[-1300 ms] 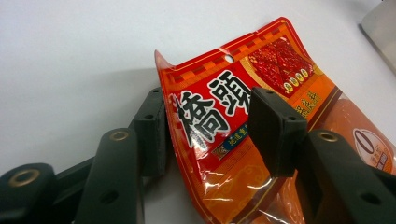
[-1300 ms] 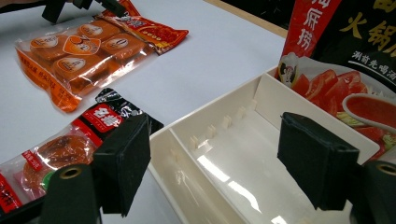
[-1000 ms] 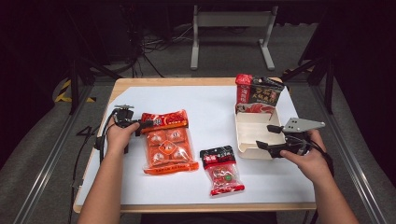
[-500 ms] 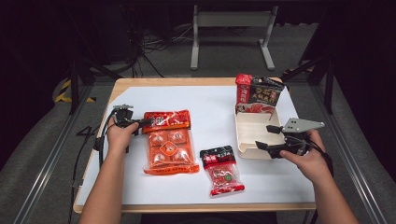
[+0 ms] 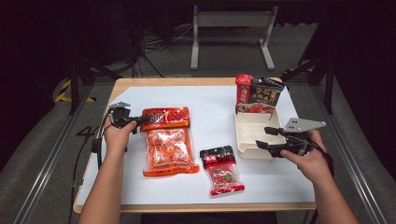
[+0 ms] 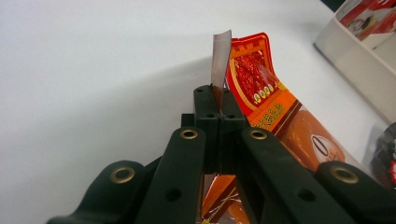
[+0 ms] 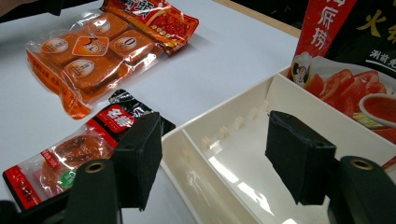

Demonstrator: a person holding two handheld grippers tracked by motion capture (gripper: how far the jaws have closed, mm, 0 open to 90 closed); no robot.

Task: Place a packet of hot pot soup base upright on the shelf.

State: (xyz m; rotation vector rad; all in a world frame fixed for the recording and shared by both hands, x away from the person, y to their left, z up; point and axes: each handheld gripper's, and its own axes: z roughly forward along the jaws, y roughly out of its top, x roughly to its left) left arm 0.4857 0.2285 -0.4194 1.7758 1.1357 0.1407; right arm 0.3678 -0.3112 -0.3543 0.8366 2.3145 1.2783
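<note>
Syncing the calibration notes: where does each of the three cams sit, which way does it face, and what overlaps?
High view: above the person's side, looking forward and down on the table; both forearms enter from the bottom, left gripper, right gripper.
Left gripper view: rides the left gripper, looking along shut jaws clamping the orange snack bag edge.
Right gripper view: rides the right gripper, open jaws over the cream tray.
Shared: the orange snack bag and the cream tray appear in all three views.

Left tongs [image 5: 140, 120] clamped; right tongs [image 5: 264, 138] spread wide.
</note>
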